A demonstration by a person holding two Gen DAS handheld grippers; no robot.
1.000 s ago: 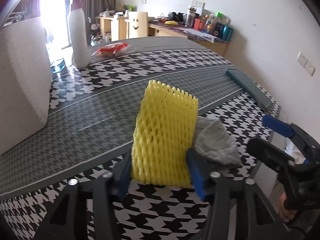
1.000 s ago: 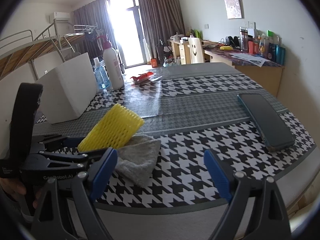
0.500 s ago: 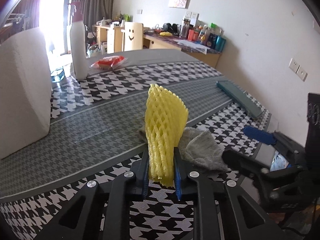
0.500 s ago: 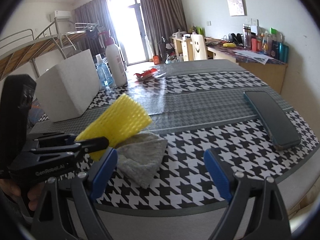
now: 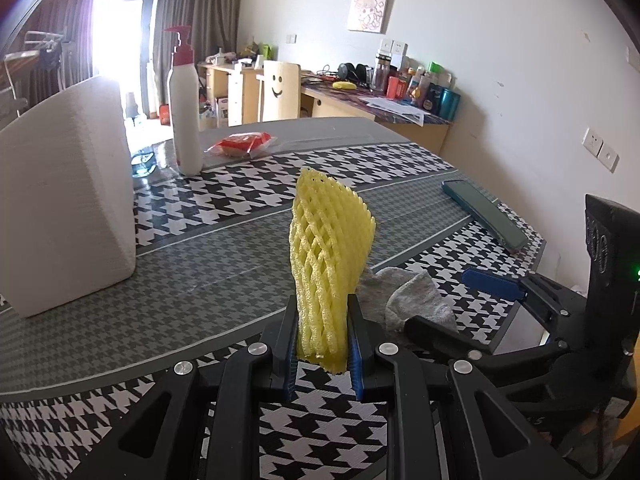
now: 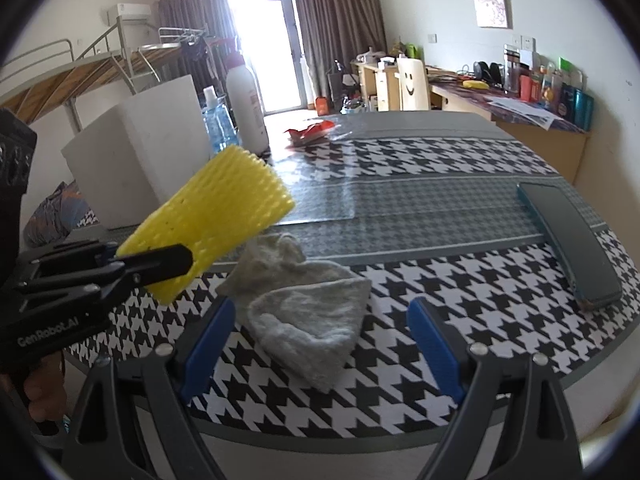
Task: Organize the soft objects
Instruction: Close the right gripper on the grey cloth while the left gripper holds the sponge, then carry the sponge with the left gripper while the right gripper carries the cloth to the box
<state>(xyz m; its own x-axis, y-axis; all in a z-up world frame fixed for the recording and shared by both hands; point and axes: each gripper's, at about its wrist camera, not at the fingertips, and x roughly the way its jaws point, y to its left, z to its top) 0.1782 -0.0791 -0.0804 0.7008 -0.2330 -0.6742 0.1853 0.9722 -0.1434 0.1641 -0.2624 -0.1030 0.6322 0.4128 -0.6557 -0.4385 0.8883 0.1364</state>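
Observation:
A yellow foam net sleeve (image 5: 328, 256) is squeezed flat between the blue pads of my left gripper (image 5: 322, 344), which is shut on its lower end and holds it clear of the table. In the right wrist view the same yellow sleeve (image 6: 216, 224) hangs over the houndstooth table, with the left gripper (image 6: 176, 264) coming in from the left. A crumpled grey cloth (image 6: 304, 312) lies on the table just beyond my right gripper (image 6: 324, 344), which stands open above the table's near edge with nothing between its fingers. The grey cloth (image 5: 404, 296) also shows right of the sleeve.
A white foam block (image 5: 64, 200) stands at the left. A white pump bottle (image 5: 185, 108) and a red packet (image 5: 242, 145) sit farther back. A dark teal flat case (image 6: 568, 236) lies at the right. A blue water bottle (image 6: 218, 124) stands behind the block.
The left gripper closed on the yellow sleeve, squeezing it flat, and lifted it off the grey cloth. The right gripper moved closer to the cloth and stayed open.

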